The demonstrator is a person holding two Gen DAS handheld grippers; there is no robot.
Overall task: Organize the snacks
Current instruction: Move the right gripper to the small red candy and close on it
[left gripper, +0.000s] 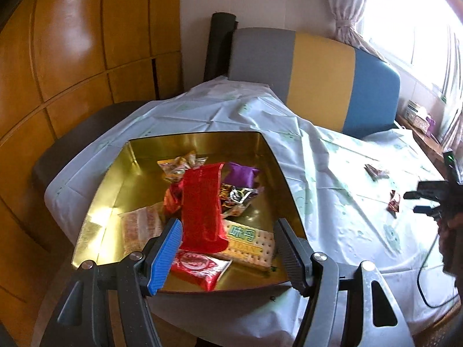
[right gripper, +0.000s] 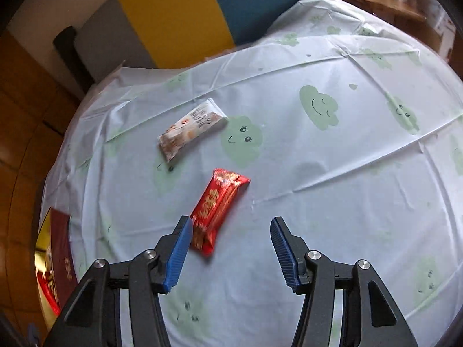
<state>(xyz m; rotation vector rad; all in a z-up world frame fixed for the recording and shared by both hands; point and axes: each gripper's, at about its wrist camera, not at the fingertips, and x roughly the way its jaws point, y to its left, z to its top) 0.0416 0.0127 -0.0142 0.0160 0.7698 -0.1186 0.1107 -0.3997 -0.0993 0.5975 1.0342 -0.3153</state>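
While the left gripper is hanging wide open over the gold tin, a red packet is lying loosely among the snacks inside. The right gripper is gaping empty just above a red snack bar on the tablecloth, a white bar lying beyond.

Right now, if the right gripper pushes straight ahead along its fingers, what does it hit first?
Most likely the red snack packet: it lies on the tablecloth just ahead of the open right gripper, nearer its left finger. The white packet lies farther on. Depth is uncertain.

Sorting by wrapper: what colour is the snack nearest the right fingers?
Red with gold print, clearest in the right wrist view.
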